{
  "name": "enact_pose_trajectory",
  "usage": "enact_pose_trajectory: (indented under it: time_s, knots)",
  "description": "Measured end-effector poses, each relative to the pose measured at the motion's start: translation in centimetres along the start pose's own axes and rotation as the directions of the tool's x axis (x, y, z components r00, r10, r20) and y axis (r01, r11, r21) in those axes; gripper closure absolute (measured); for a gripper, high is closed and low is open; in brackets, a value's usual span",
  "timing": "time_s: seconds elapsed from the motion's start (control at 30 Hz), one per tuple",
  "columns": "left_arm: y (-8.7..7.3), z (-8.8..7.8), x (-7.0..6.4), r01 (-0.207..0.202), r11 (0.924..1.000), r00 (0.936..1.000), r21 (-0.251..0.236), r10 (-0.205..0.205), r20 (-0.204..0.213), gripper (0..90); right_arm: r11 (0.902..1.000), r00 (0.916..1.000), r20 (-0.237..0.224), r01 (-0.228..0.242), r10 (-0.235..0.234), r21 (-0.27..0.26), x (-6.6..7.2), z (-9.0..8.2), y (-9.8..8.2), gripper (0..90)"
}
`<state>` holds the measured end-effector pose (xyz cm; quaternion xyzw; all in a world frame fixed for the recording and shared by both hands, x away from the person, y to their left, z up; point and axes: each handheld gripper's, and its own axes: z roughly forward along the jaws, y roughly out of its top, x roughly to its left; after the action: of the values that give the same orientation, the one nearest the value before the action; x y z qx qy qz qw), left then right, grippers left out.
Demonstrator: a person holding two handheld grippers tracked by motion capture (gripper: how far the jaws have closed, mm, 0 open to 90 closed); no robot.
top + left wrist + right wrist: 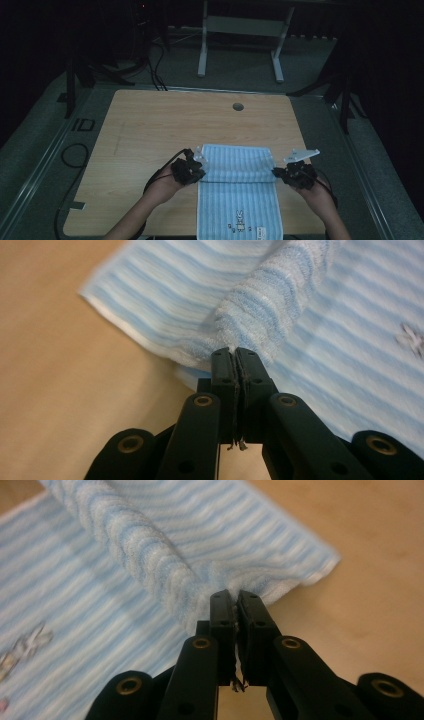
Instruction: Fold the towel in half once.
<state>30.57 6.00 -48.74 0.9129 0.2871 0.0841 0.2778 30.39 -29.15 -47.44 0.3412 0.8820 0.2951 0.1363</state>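
A light blue striped towel with a small rabbit picture near its front end lies on the wooden table, its far part folded back toward the person. My left gripper is shut on the towel's left edge at the fold; in the left gripper view its jaws pinch the raised blue cloth at the left gripper. My right gripper is shut on the towel's right edge, and the right gripper pinches the lifted roll of cloth. Both hands hold the fold a little above the table.
A round cable hole sits near the table's far edge. A white-legged frame stands on the floor beyond the table. Black cables run along the floor at the left. Bare wood lies left, right and beyond the towel.
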Motion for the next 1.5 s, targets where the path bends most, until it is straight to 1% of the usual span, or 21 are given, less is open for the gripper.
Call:
enact_pose_trajectory:
  time_s: [0.07, 0.1, 0.13, 0.17, 0.2, 0.27, 0.3, 0.33, 0.37, 0.5, 0.57, 0.67, 0.7, 0.77, 0.87, 0.9, 0.93, 1.1, 1.3, 1.4, 1.5]
  knots:
    - [-0.7, 0.5, -0.7, -0.013, 0.9998, 0.9998, 0.016, 0.012, 0.016, 87.0, 1.0000, 1.0000, -0.007, 0.004, -0.004, 0.009, 0.4, 0.2, -0.6, 84.5]
    - [-1.3, 0.9, -1.3, -0.006, 0.9992, 0.9977, 0.040, 0.004, 0.067, 86.4, 0.9992, 0.9995, -0.031, 0.007, -0.006, 0.038, 0.9, 0.8, -1.9, 82.4]
    - [-1.3, 0.9, -1.3, -0.006, 0.9992, 0.9977, 0.040, 0.004, 0.067, 85.7, 0.9992, 0.9995, -0.031, 0.007, -0.006, 0.038, 0.9, 0.8, -1.9, 82.4]
    - [-1.6, 0.9, -1.8, -0.013, 0.9989, 0.9950, 0.046, 0.008, 0.099, 81.9, 0.9974, 0.9989, -0.045, -0.004, 0.008, 0.072, 1.1, 1.1, -3.0, 75.6]
    - [-1.6, 0.9, -1.8, -0.013, 0.9989, 0.9950, 0.046, 0.008, 0.099, 75.5, 0.9974, 0.9989, -0.045, -0.004, 0.008, 0.072, 1.1, 1.1, -3.0, 75.6]
    - [-1.4, 0.2, -2.3, -0.026, 0.9991, 0.9962, 0.034, 0.023, 0.084, 70.9, 0.9971, 0.9994, -0.028, -0.018, 0.020, 0.074, 1.1, 0.7, -3.6, 67.1]
    - [-1.1, -0.4, -2.6, -0.036, 0.9993, 0.9973, 0.011, 0.036, 0.065, 59.1, 0.9990, 0.9987, -0.037, -0.033, 0.034, 0.028, 1.0, -0.3, -3.7, 61.2]
    - [-1.1, -0.4, -2.6, -0.036, 0.9993, 0.9973, 0.011, 0.036, 0.065, 55.9, 0.9990, 0.9987, -0.037, -0.033, 0.034, 0.028, 1.0, -0.3, -3.7, 61.2]
    - [-0.9, -0.5, -2.7, -0.047, 0.9989, 0.9969, 0.006, 0.046, 0.064, 55.0, 0.9994, 0.9983, -0.048, -0.034, 0.034, -0.003, 1.2, -1.1, -3.4, 61.3]
    - [-0.4, 0.4, -2.5, -0.051, 0.9985, 0.9959, 0.019, 0.050, 0.076, 52.0, 0.9997, 0.9987, -0.046, -0.023, 0.022, -0.005, 1.4, -1.1, -3.1, 61.1]
    - [-0.4, 1.1, -2.6, -0.071, 0.9968, 0.9958, 0.036, 0.069, 0.061, 52.0, 0.9999, 0.9989, -0.046, -0.001, 0.002, 0.014, 1.8, -0.2, -2.5, 61.1]
    - [-0.4, 1.9, -2.5, -0.069, 0.9966, 0.9953, 0.045, 0.066, 0.071, 52.0, 0.9994, 0.9992, -0.039, 0.011, -0.010, 0.032, 1.9, 0.7, -2.4, 60.8]
    - [-0.4, 2.8, -2.2, -0.049, 0.9970, 0.9954, 0.060, 0.043, 0.085, 52.0, 0.9980, 0.9994, -0.035, 0.004, -0.002, 0.063, 1.5, 2.2, -2.3, 60.8]
    - [-0.4, 3.4, -2.1, -0.049, 0.9961, 0.9959, 0.074, 0.044, 0.079, 52.0, 0.9974, 0.9995, -0.032, 0.002, 0.001, 0.071, 1.4, 2.4, -2.3, 60.9]
    - [-0.6, 4.5, -1.9, -0.036, 0.9956, 0.9962, 0.087, 0.029, 0.082, 53.1, 0.9916, 0.9997, -0.017, 0.017, -0.015, 0.128, 1.1, 4.3, -2.6, 61.3]
    - [-0.5, 4.6, -1.7, -0.019, 0.9968, 0.9964, 0.078, 0.012, 0.084, 53.1, 0.9916, 0.9997, -0.017, 0.017, -0.015, 0.128, 1.1, 4.3, -2.6, 61.3]
    - [-0.5, 4.6, -1.6, -0.016, 0.9969, 0.9968, 0.077, 0.010, 0.079, 54.2, 0.9929, 0.9996, -0.028, 0.000, 0.003, 0.119, 0.7, 4.7, -2.6, 61.2]
    - [0.1, 4.9, -0.5, -0.005, 0.9962, 0.9987, 0.086, 0.001, 0.051, 54.6, 0.9935, 0.9994, -0.031, -0.008, 0.012, 0.114, 0.1, 5.1, -2.3, 61.2]
    - [0.9, 5.3, 1.5, 0.023, 0.9947, 0.9994, 0.101, -0.025, 0.024, 54.5, 0.9916, 0.9998, -0.021, -0.003, 0.006, 0.129, -1.7, 7.0, 0.1, 60.9]
    - [1.0, 5.3, 2.2, 0.031, 0.9940, 0.9993, 0.105, -0.033, 0.016, 54.4, 0.9906, 0.9997, -0.022, -0.005, 0.008, 0.137, -2.1, 7.7, 1.1, 60.9]
    - [1.2, 5.3, 3.5, 0.037, 0.9923, 0.9993, 0.118, -0.035, -0.015, 54.1, 0.9902, 0.9995, -0.027, -0.009, 0.013, 0.139, -2.4, 8.4, 2.0, 60.8]
